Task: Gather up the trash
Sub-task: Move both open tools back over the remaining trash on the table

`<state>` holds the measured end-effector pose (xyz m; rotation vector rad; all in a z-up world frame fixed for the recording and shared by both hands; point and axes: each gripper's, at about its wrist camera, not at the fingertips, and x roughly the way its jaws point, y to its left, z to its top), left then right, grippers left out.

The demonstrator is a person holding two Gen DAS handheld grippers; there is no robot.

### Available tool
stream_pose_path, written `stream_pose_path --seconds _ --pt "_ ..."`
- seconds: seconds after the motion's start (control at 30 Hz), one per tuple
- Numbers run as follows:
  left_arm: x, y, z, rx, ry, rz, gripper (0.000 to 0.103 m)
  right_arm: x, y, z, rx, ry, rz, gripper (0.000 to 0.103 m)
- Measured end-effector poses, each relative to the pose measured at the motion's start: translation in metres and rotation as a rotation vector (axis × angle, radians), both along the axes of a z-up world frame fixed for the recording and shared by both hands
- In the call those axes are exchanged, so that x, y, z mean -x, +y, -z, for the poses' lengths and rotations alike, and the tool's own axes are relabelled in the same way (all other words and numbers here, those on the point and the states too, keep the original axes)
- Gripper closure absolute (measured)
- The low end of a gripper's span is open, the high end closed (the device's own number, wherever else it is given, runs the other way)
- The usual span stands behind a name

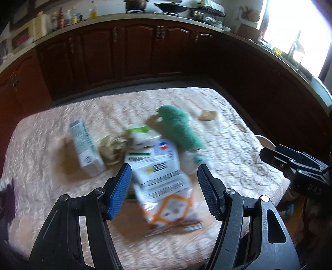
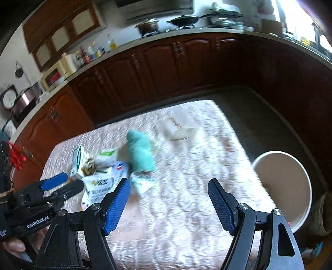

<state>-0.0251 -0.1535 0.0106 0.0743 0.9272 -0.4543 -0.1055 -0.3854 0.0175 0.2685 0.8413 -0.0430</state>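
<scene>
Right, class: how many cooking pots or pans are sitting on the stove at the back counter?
2: a lidded pot on the left burner and a dark wok-like pan on the right one. Blur and clutter further right may hide more.

Left tool (image 1: 164, 178) and right tool (image 2: 169, 194) both angled downward, jaws apart, empty

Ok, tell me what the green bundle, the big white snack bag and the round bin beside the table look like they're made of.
Green bundle: looks like terry or knitted cloth, fuzzy and matte, though blurred.
White snack bag: probably plastic film, glossy, printed and crinkled.
Round bin: seemingly smooth plastic, with a thin white rim and plain tan inside; motion blur leaves this uncertain.
</scene>
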Motion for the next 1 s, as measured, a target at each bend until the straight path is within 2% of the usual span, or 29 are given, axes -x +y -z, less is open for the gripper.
stream_pose_path --seconds 0.2,0.4,0.67,1.0 --pt "-0.006 0.037 0.011 -0.008 0.008 -0.083 0.038 -0.021 0.029 0.013 0.030 0.043 -0.062 0.028" --pt "-0.013 0.059 0.023 0.010 0.042 -0.123 0.038 -0.034 0.045 0.024 0.043 0.073 -0.092 0.028" --pt "-0.015 0.060 0.036 0.041 0.115 -0.126 0.038 -0.044 0.059 0.034 0.063 0.107 -0.125 0.028" --pt "-0.016 0.052 0.040 0.032 0.135 -0.113 0.038 -0.047 0.057 0.037 0.074 0.118 -0.121 0.028"
